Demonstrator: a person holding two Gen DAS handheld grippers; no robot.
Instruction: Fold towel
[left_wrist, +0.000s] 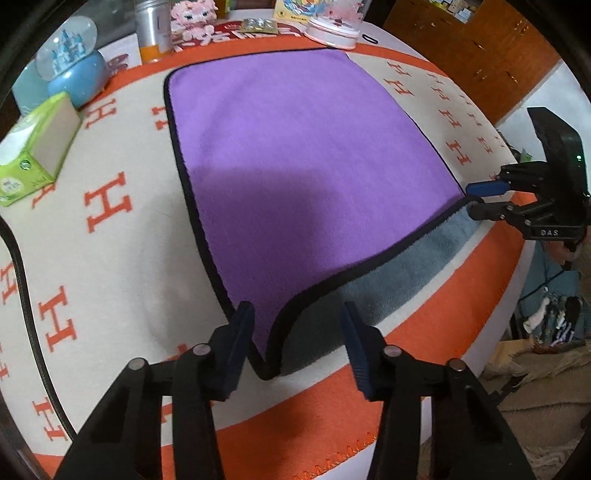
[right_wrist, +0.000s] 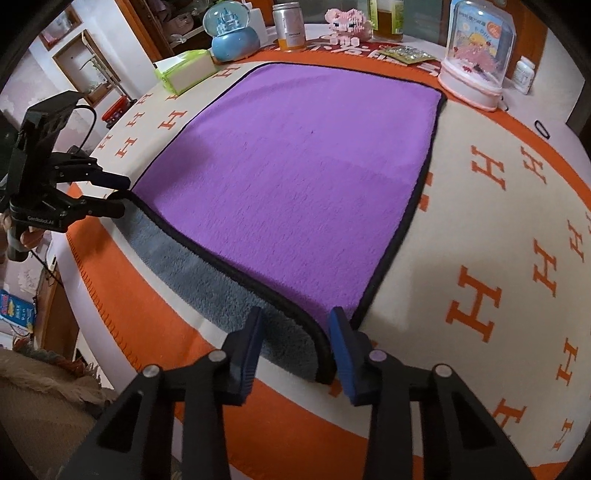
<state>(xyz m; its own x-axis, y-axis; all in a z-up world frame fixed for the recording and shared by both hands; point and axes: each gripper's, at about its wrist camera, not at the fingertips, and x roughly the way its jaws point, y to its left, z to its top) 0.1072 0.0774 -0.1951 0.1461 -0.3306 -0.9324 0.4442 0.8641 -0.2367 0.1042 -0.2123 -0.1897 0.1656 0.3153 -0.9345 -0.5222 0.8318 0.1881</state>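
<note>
A purple towel (left_wrist: 295, 166) with black piping and a grey underside (left_wrist: 388, 280) lies flat on the table; it also shows in the right wrist view (right_wrist: 295, 177). Its near edge is lifted a little, showing the grey side (right_wrist: 207, 280). My left gripper (left_wrist: 297, 343) is open, its jaws on either side of the near left corner. My right gripper (right_wrist: 295, 350) is open around the near right corner. Each gripper shows in the other's view: the right one (left_wrist: 476, 199) and the left one (right_wrist: 122, 195), both open at the corners.
An orange and cream blanket with H letters (left_wrist: 107, 206) covers the table. A green tissue box (left_wrist: 33, 151), a blue snow globe (left_wrist: 74, 70), a metal can (left_wrist: 153, 29), a pink toy (left_wrist: 192, 18) and a pink-based dome (right_wrist: 476, 55) stand along the far edge.
</note>
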